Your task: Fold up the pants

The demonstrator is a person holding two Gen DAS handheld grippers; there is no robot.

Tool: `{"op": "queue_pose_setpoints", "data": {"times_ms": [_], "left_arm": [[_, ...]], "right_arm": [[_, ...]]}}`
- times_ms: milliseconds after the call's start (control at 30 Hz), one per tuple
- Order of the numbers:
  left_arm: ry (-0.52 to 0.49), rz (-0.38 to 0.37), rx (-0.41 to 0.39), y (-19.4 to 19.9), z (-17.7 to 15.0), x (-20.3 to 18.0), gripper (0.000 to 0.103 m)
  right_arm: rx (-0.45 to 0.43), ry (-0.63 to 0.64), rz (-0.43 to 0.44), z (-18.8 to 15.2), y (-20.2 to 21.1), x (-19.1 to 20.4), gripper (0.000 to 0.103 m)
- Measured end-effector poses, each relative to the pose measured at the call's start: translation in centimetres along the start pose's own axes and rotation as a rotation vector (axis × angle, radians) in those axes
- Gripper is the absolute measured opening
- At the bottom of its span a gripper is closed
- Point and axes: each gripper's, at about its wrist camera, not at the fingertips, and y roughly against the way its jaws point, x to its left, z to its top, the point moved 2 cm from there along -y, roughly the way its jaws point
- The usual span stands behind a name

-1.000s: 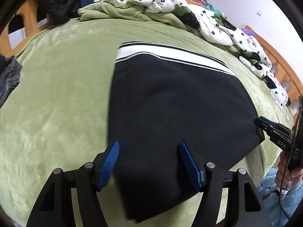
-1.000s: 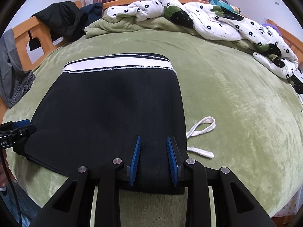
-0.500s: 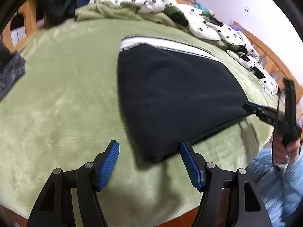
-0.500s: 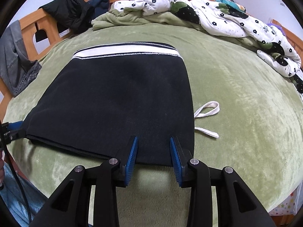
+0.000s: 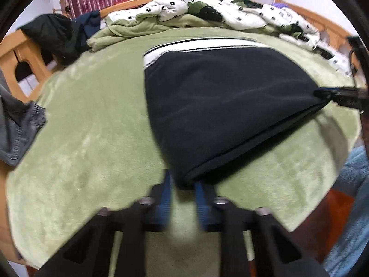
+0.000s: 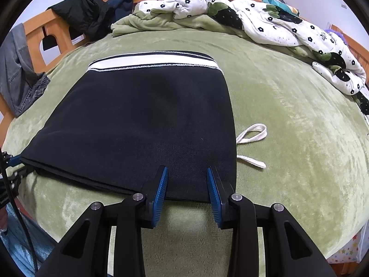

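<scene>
Pants: black pants (image 6: pixel 143 124), already doubled into a thick rectangle, lie flat on the green bed (image 6: pixel 288 120), white waistband (image 6: pixel 150 61) at the far end, folded edge nearest the cameras.

Left tongs: the left tongs (image 5: pixel 183 185) have just snapped together on the near left corner of the pants; a second ago they stood wide apart over the cloth. The picture is blurred, but the dark corner sits pinched between the blue pads.

Right tongs: the right tongs (image 6: pixel 187 185) hold about the same narrow gap as before, straddling the near edge by the right corner. Cloth lies between the pads, yet bare blue shows on both inner faces, so they look apart, not clamped.

Change in view: the left tongs have slid sideways from over the middle of the cloth to its corner.

Meaning for the task: one corner is secured, the other only lined up. The next fold, near edge carried toward the waistband, probably waits on the right side closing.

Risk: lifting with one corner gripped would likely drag the layers askew.

Drawstring: a white drawstring (image 6: pixel 252 133) trails out on the bed to the right of the pants and may need tucking.
</scene>
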Motion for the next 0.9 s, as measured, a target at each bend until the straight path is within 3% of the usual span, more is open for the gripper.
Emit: {"op": "queue_pose_setpoints", "data": {"times_ms": [67,167,333,433,633,733,900], "left_arm": [[-0.012,0.008,-0.013,0.3,-0.1,0.1,0.012],[0.001,0.009,0.036,-0.6,-0.6,0.5,0.012],[0.066,-0.084,0.022,1.1,-0.8,2.0,0.014],[0.149,-0.125,-0.019,2.4,-1.0,3.3,0.033],[0.241,-0.227,-0.109,2.8,2.0,3.6,0.041],[0.271,-0.206,-0.092,1.0,4.0,2.7,0.043],[0.274,-0.159,0.012,-2.3,4.3,0.4,0.046]], "right_arm": [[0.000,0.002,-0.006,0.0,-0.1,0.2,0.035],[0.001,0.005,-0.008,0.0,-0.1,0.2,0.035],[-0.021,0.005,0.006,0.3,0.6,-0.2,0.035],[-0.043,-0.021,0.018,0.7,1.0,-0.8,0.035],[-0.052,-0.077,0.025,1.7,0.0,-1.5,0.035],[-0.061,-0.063,0.007,1.9,-0.5,-0.9,0.043],[-0.074,0.007,-0.051,1.3,-0.8,0.4,0.045]]}}
